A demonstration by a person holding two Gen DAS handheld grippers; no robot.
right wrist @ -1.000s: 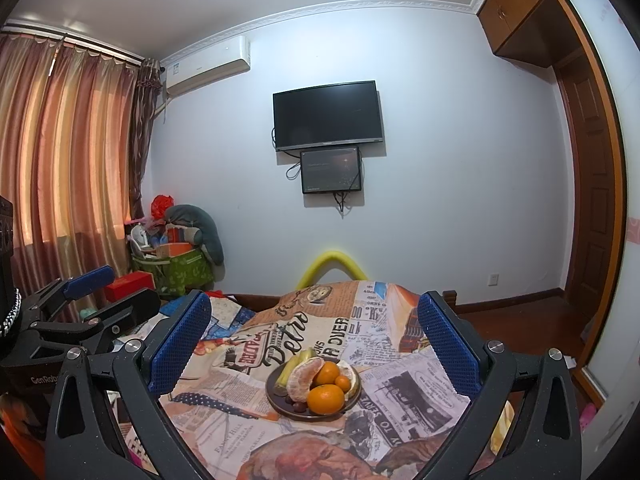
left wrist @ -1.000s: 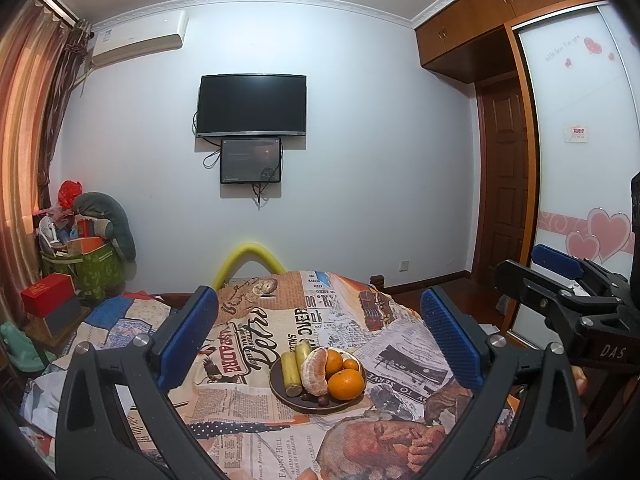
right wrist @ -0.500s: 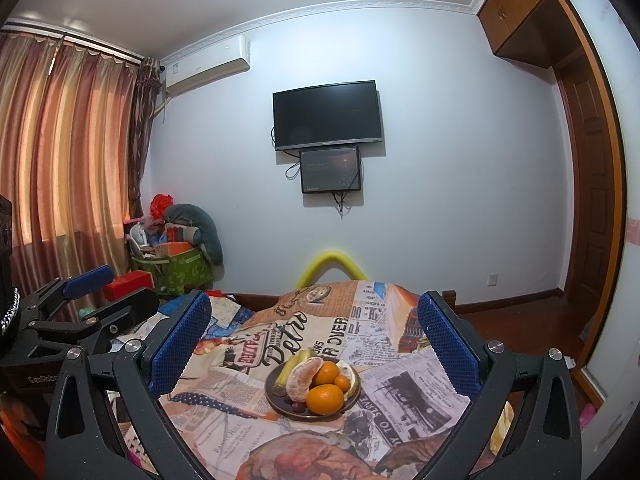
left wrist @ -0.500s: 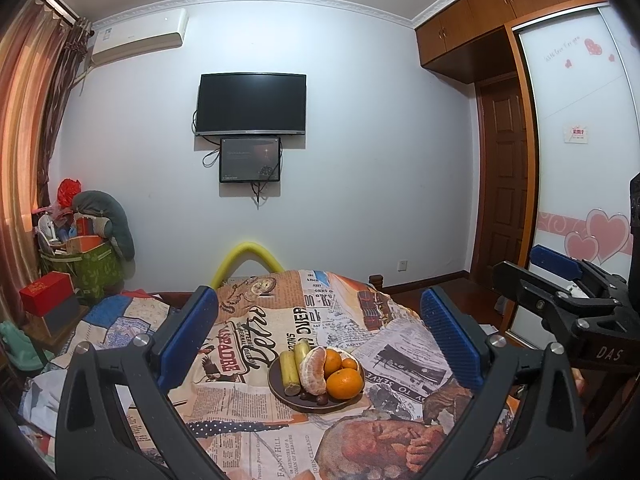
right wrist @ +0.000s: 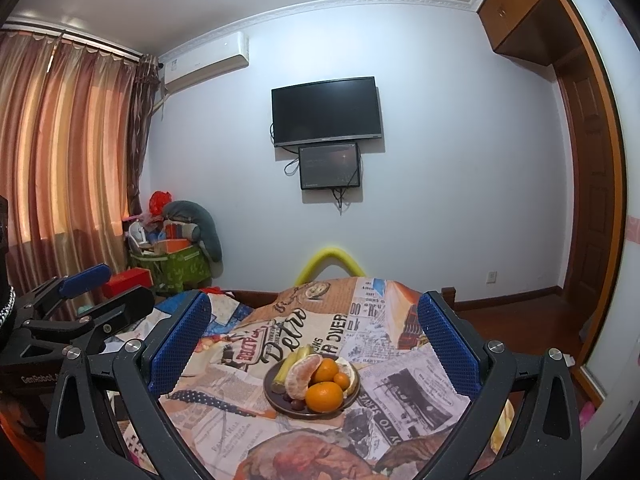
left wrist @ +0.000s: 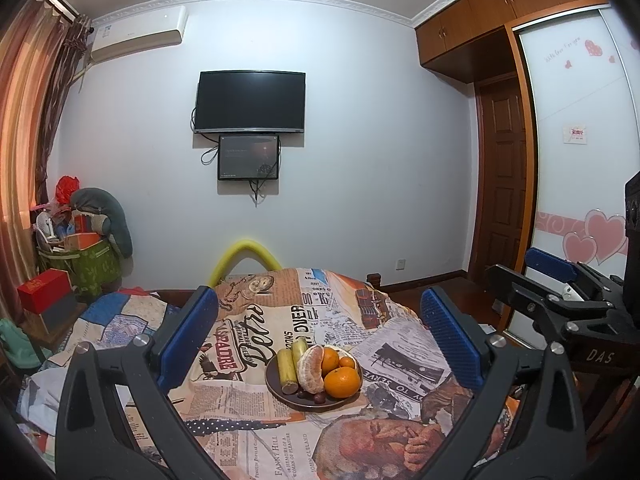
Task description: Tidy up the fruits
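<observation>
A dark plate (left wrist: 280,394) (right wrist: 276,402) sits on a newspaper-print cloth (left wrist: 256,436). It holds a large orange (left wrist: 341,382) (right wrist: 324,396), smaller oranges (left wrist: 330,359), a peeled citrus half (left wrist: 311,368) (right wrist: 300,376), two banana pieces (left wrist: 287,366) and dark grapes (left wrist: 318,399). My left gripper (left wrist: 318,334) is open and empty, above and short of the plate. My right gripper (right wrist: 314,340) is open and empty, likewise short of the plate. Each gripper shows at the edge of the other's view: the right gripper (left wrist: 560,280), the left gripper (right wrist: 80,300).
A yellow curved tube (left wrist: 244,254) stands behind the cloth's far edge. A green basket of clutter (left wrist: 80,264) and a red box (left wrist: 42,292) stand at left. A wooden door (left wrist: 502,184) and wardrobe are at right. A TV (left wrist: 250,102) hangs on the far wall.
</observation>
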